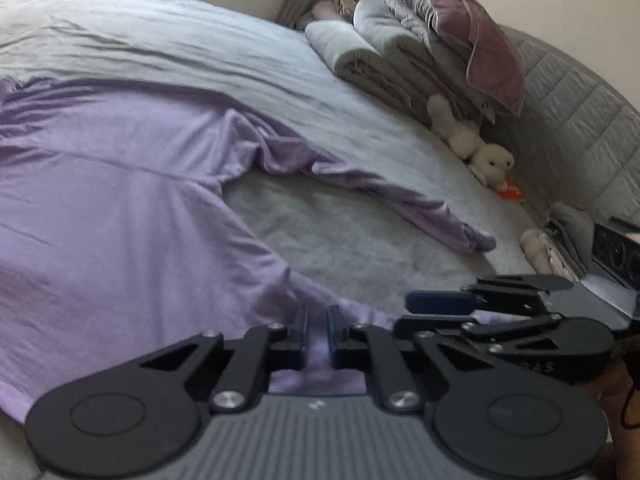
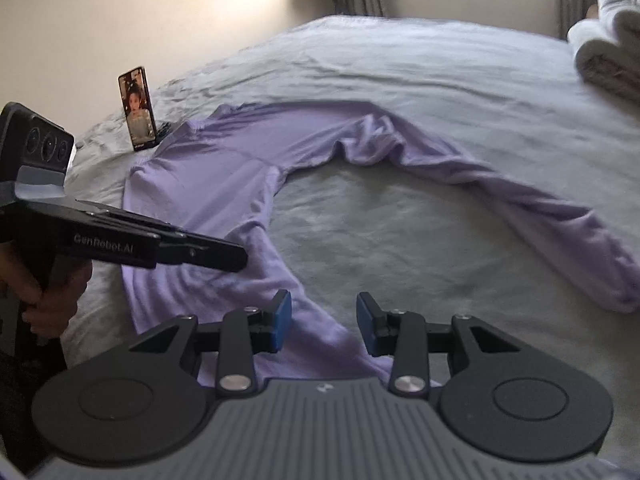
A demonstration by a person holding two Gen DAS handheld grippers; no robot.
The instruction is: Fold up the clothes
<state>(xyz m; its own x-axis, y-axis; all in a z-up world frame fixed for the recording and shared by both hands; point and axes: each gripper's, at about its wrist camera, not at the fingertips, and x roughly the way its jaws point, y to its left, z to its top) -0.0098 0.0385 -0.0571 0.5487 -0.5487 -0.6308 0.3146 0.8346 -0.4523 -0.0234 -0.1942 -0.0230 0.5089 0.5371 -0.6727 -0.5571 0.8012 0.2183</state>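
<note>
A lilac long-sleeved top [image 1: 100, 208] lies spread on the grey bed, one sleeve [image 1: 400, 200] stretched toward the right; it also shows in the right wrist view [image 2: 224, 168]. My left gripper [image 1: 318, 330] has its jaws nearly closed with a strip of the lilac fabric between them at the near hem. It shows from the side in the right wrist view [image 2: 236, 258], resting on the top. My right gripper [image 2: 324, 320] is open just over the near end of the top, with fabric between its fingers. It shows at the right of the left wrist view [image 1: 436, 304].
Folded grey blankets [image 1: 384, 60] and a mauve pillow [image 1: 472, 32] are stacked by the quilted headboard [image 1: 580, 120], with a soft toy [image 1: 480, 152] below them. A phone [image 2: 138, 110] stands upright on the bed [image 2: 400, 80] beyond the top.
</note>
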